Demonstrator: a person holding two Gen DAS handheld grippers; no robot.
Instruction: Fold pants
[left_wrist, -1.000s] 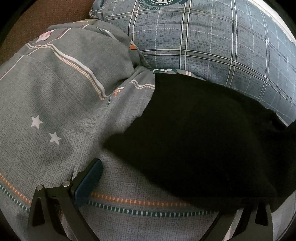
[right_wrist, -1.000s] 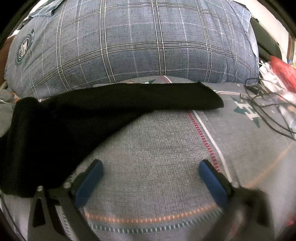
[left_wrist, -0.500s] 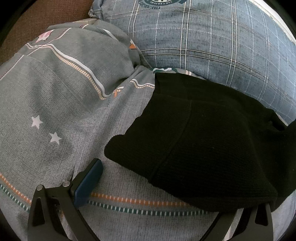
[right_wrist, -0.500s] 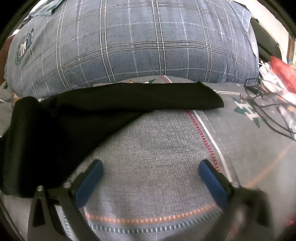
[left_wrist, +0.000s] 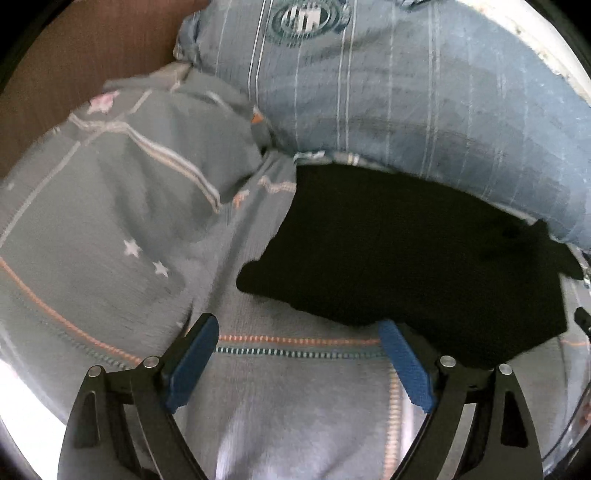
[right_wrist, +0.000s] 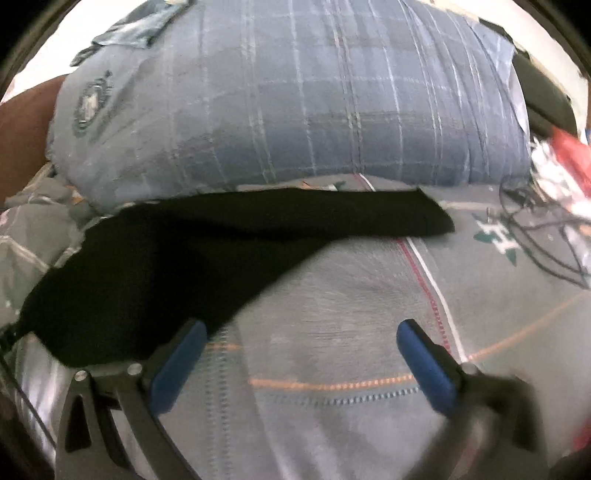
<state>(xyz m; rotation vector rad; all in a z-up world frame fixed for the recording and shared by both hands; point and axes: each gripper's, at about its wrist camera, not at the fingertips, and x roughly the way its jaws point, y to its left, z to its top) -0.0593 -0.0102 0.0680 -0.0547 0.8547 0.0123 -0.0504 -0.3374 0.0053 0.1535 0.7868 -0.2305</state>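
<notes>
Currently the black pants (left_wrist: 406, 258) lie on the grey bedsheet (left_wrist: 110, 240) against the plaid pillow (right_wrist: 295, 110), one leg stretched out. Both the left gripper (left_wrist: 299, 336) and right gripper (right_wrist: 301, 338) hover wide open, holding nothing.

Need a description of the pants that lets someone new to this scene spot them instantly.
Start at the big blue plaid pillow at the back of the bed. Right below it, on the grey patterned bedsheet, lie the black pants, one leg stretched along the pillow's lower edge. They are the only plain black fabric; everything nearby is striped or patterned.
</notes>
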